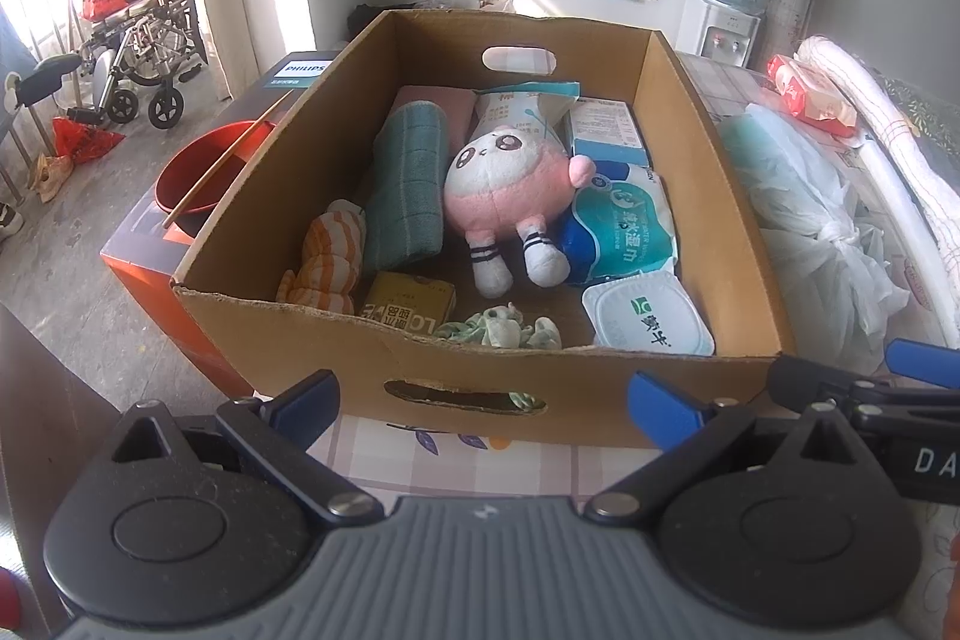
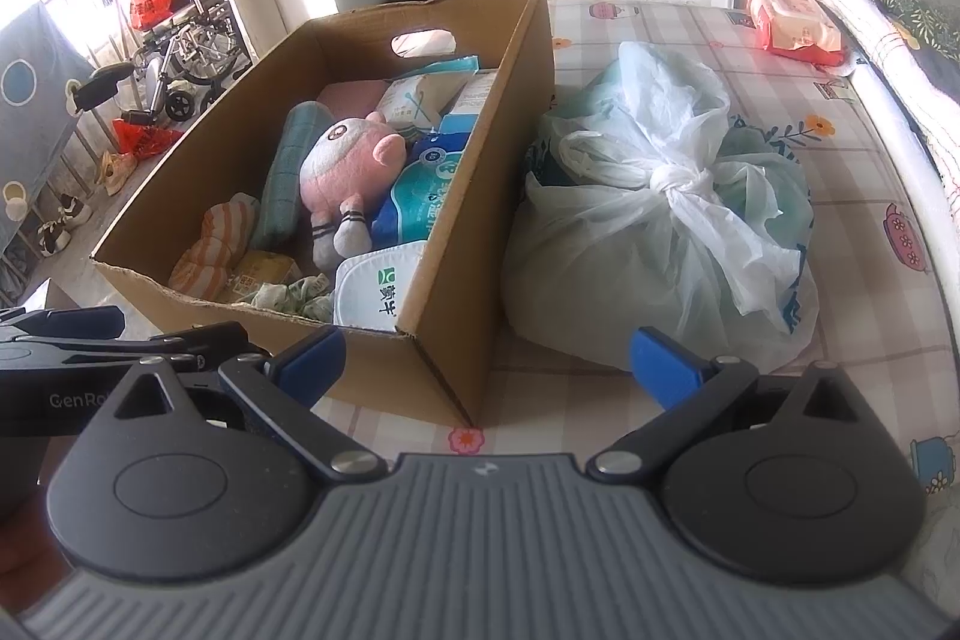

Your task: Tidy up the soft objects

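Box point(image 1: 690, 196): holds plush point(image 1: 510, 184), towel point(image 1: 408, 178), striped cloth point(image 1: 330, 256), green rag point(image 1: 504, 331) at near wall, plus packets. Tied bag point(image 2: 672, 220) just right of box. Left gripper point(image 1: 480, 403) and right gripper point(image 2: 486, 367): both spread wide, empty, before box's near wall. Step: 2 readings fit, sorting finished or pending.
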`<state>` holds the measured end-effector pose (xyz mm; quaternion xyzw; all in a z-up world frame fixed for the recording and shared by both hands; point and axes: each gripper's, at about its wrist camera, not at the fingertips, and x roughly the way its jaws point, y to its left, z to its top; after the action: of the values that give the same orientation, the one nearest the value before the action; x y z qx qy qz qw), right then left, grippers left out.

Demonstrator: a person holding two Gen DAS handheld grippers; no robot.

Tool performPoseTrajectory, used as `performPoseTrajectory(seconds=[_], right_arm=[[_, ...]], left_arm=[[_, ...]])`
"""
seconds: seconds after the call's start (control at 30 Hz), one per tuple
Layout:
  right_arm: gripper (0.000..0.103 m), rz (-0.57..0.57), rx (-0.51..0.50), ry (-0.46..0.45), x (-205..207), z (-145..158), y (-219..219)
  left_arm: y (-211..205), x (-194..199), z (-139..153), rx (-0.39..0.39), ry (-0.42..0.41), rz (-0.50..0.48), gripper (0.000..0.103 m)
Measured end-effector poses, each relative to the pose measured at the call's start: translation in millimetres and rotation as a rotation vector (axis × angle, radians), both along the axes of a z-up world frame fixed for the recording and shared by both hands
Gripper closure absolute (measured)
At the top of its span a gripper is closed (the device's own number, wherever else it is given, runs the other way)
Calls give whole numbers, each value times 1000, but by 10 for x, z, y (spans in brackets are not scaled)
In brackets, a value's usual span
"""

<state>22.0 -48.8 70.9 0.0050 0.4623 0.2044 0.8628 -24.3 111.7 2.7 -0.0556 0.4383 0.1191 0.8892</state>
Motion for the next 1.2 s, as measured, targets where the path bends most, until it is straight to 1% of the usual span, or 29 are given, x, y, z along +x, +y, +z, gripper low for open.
performPoseTrajectory(seconds=[1.2], right_arm=[[1,1,4,57,104,-142,-4]], left_arm=[[1,80,-95,3,42,11,0]])
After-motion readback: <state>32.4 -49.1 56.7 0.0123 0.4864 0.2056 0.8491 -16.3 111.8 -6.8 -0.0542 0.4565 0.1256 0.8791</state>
